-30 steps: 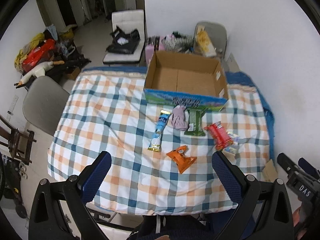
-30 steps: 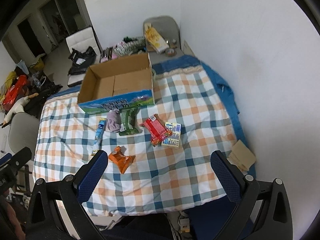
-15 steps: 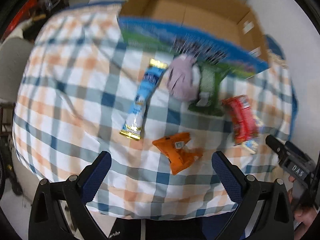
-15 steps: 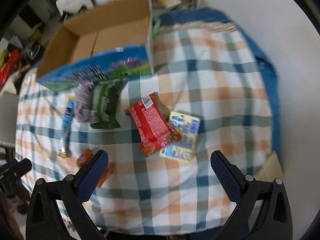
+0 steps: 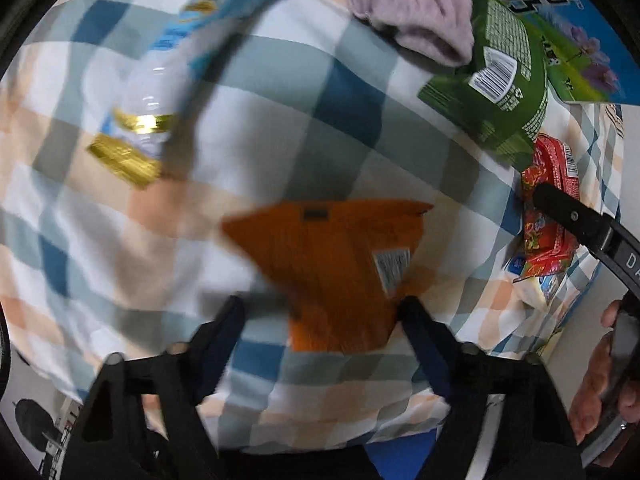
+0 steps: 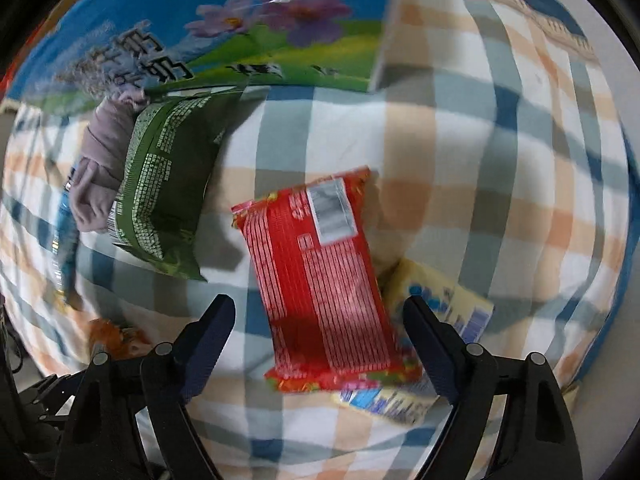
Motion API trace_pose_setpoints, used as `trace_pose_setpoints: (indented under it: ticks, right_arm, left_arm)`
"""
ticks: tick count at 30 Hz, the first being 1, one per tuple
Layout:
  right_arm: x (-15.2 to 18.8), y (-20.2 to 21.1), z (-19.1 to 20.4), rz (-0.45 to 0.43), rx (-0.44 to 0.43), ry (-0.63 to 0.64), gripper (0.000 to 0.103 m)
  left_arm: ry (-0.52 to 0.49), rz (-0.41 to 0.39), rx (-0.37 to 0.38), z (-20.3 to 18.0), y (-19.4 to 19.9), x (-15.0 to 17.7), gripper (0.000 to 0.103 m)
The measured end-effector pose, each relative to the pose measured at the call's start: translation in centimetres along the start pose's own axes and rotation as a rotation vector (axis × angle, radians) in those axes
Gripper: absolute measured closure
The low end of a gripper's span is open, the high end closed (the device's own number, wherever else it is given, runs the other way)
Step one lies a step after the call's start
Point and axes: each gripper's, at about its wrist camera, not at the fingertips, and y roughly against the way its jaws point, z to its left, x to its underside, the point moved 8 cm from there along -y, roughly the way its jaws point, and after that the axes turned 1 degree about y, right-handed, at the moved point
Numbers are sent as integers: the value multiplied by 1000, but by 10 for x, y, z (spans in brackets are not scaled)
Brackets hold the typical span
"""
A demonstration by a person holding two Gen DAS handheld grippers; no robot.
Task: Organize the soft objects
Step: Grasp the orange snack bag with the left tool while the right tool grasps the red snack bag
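Two handheld grippers hang low over a table covered by a checked cloth [image 6: 500,184] in blue, orange and white.

The left gripper [image 5: 320,318] has its jaws spread wide apart, one finger on each side of the near end of an orange snack packet [image 5: 336,268] that lies flat on the cloth. Whether the fingers touch the packet is unclear because of motion blur. To the far left of it lies a long blue and white packet with a gold end [image 5: 132,140]. Farther off, a crumpled lilac cloth [image 5: 412,12] lies against the left side of a green packet [image 5: 500,80].

The right gripper [image 6: 320,320] also has its jaws wide apart, straddling the near end of a red snack packet [image 6: 320,280] without closing on it. The red packet partly overlaps a pale yellow and blue packet [image 6: 440,304] on its right. To the far left lie the green packet and the lilac cloth, and both rest against the printed blue and green front wall of a cardboard box [image 6: 224,36] at the far side of the table.

In the left wrist view, the right gripper and the hand [image 5: 600,376] holding it appear at the right edge, just above the red packet.
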Motion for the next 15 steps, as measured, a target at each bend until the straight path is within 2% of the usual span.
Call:
trace_pose_setpoints:
  ticks: [1, 3, 4, 5, 11, 15]
  right_arm:
    - [-4, -3, 6, -1, 7, 28, 22]
    - [-6, -9, 12, 23, 20, 47, 41]
    - [-6, -15, 17, 46, 22, 54, 44]
    - [-6, -19, 20, 56, 19, 56, 52]
    - [-4, -36, 28, 66, -9, 21, 54]
    - [13, -35, 34, 73, -49, -21, 54]
  left_arm:
    - [-14, -14, -5, -4, -3, -1, 45]
    - [-55, -47, -36, -14, -4, -5, 47]
    - [-74, -67, -54, -19, 0, -6, 49]
    - [-100, -91, -78, -24, 3, -8, 50]
    - [-169, -158, -153, -35, 19, -11, 51]
    - [-216, -211, -213, -41, 35, -12, 52]
